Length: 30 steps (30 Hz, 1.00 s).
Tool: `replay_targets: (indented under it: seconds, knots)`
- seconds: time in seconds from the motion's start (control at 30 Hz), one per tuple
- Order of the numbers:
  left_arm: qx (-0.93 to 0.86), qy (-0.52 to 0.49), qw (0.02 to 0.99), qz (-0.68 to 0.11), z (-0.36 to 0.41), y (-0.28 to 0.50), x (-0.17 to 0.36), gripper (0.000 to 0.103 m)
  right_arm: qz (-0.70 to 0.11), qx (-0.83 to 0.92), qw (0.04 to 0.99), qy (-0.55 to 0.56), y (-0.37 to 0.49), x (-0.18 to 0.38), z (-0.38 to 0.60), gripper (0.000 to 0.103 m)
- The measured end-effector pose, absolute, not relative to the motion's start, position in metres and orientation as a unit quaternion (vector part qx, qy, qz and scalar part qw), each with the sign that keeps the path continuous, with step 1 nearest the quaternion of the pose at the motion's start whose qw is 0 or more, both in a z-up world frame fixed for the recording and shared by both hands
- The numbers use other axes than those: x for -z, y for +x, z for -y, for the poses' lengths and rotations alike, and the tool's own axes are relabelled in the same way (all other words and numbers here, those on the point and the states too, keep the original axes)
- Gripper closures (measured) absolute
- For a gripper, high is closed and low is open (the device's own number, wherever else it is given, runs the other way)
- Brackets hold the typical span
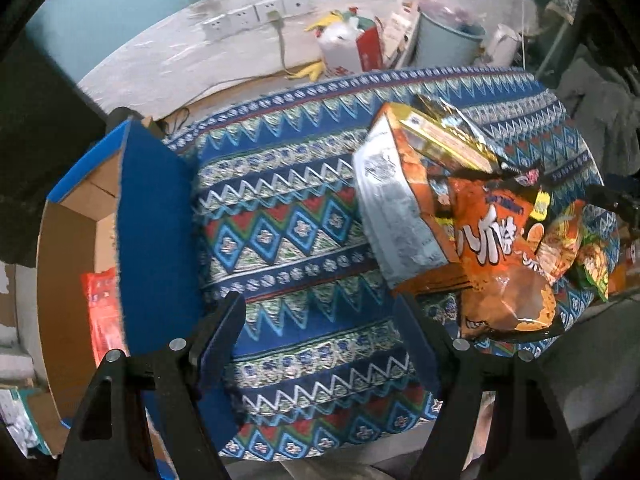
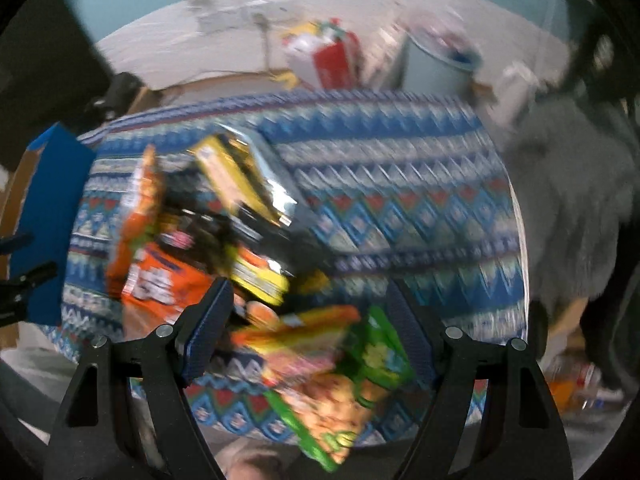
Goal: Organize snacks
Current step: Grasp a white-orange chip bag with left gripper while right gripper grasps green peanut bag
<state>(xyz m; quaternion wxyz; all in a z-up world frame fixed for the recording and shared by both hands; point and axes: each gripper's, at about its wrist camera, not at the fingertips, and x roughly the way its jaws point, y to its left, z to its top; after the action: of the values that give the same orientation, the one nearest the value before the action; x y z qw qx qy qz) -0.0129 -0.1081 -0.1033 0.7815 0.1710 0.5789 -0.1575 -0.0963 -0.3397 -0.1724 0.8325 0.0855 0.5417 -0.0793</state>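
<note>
2 open grippers hover over a patterned table (image 1: pixel 304 216) where a pile of snack packets (image 1: pixel 472 216) awaits sorting.

The left gripper (image 1: pixel 320 320), jaws wide and empty, hangs above bare cloth between the pile and a blue-edged cardboard box (image 1: pixel 92 200). The right gripper (image 2: pixel 308 320), also wide and gripping nothing, is over a green packet (image 2: pixel 372 364); the view is blurred. Best to settle, then close on 1 packet edge only.

Even, soft indoor light; left wrist view sharp, glare on the crinkled gold foil snack packet (image 1: pixel 452 136); right wrist view motion-smeared; fisheye edges bend, corners black.
</note>
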Motion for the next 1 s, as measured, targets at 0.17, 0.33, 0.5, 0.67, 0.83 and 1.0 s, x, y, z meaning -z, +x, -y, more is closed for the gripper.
replay_targets:
  seconds: [0.17,0.33,0.5,0.67,0.83,1.0]
  knots:
    - [0.16,0.176,0.775,-0.585,0.126,-0.01,0.109,0.025,-0.56,0.12,0.808,0.141,-0.122,0.195,0.37,0.024]
    - [0.16,0.163,0.775,-0.589,0.138,0.001,0.108,0.024,-0.588,0.135,0.777,0.179,-0.14,0.223,0.383,0.024]
    - [0.158,0.138,0.775,-0.596,0.151,0.014,0.113,0.023,-0.615,0.146,0.745,0.214,-0.152,0.251,0.391,0.024]
    - [0.152,0.122,0.771,-0.606,0.164,0.027,0.122,0.023,-0.629,0.136,0.722,0.252,-0.151,0.274,0.395,0.027]
    - [0.155,0.09,0.765,-0.618,0.17,0.039,0.132,0.022,-0.629,0.125,0.742,0.194,-0.142,0.272,0.385,0.05]
    - [0.149,0.087,0.761,-0.625,0.176,0.051,0.147,0.022,-0.618,0.14,0.763,0.129,-0.127,0.268,0.378,0.056]
